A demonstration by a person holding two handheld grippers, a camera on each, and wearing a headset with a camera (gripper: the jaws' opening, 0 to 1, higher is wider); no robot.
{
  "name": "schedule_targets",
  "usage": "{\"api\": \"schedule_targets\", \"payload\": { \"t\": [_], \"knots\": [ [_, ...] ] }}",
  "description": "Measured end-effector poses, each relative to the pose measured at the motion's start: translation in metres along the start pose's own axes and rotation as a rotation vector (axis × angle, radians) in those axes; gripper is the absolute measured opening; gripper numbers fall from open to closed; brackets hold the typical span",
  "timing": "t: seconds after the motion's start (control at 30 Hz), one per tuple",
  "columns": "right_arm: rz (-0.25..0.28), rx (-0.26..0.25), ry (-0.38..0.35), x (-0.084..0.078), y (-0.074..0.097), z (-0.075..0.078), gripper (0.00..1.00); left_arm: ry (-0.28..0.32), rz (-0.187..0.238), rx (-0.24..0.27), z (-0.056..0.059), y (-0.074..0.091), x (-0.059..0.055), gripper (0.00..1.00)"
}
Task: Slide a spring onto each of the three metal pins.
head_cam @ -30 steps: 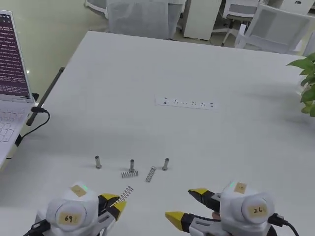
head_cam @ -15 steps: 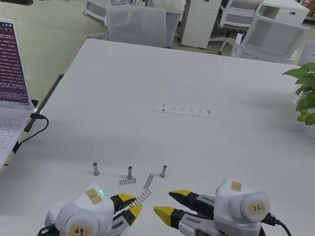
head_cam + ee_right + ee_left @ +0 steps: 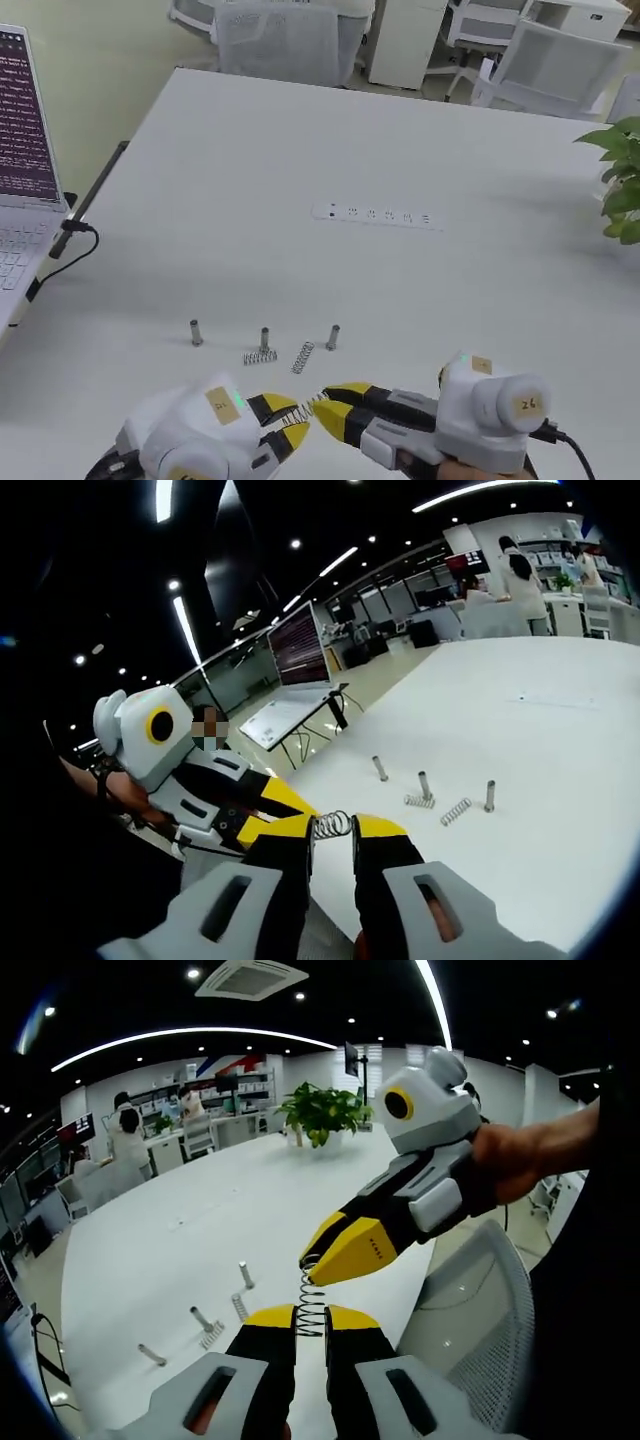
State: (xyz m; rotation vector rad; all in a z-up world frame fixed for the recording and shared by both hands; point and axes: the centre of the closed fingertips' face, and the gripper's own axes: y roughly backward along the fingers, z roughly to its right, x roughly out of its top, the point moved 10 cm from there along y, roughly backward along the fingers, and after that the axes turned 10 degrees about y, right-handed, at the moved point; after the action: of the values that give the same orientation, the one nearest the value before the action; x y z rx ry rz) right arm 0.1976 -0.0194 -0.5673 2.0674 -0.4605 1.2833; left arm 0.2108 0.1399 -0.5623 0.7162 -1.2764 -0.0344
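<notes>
Office chairs and a potted plant edge a white workbench (image 3: 420,300) where the three metal pins (image 3: 264,339) stand upright in a row, with two loose springs (image 3: 303,356) lying flat just beside the middle and right ones. The third spring (image 3: 311,1300) is off the table, between the two tools. The left gripper (image 3: 298,417) is clamped on its near end. The right gripper (image 3: 320,400) has its jaws drawn close about the free end, though I cannot tell whether they actually pinch it. A fine wire coil like this is likely feather-light, springy and quick to flick away or buckle, so hold it lightly across the coils near one end, leaving the bore open for the pin.
</notes>
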Motion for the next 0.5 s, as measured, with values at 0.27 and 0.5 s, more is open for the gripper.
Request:
{"api": "schedule_targets", "payload": {
  "t": [0.27, 0.5],
  "knots": [
    [0.008, 0.025, -0.008, -0.004, 0.001, -0.003, 0.1, -0.022, -0.037, -0.008, 0.004, -0.004, -0.006, 0.03],
    [-0.024, 0.084, -0.003, -0.006, -0.003, -0.006, 0.09, -0.049, -0.057, 0.003, 0.009, -0.004, -0.011, 0.03]
  ]
}}
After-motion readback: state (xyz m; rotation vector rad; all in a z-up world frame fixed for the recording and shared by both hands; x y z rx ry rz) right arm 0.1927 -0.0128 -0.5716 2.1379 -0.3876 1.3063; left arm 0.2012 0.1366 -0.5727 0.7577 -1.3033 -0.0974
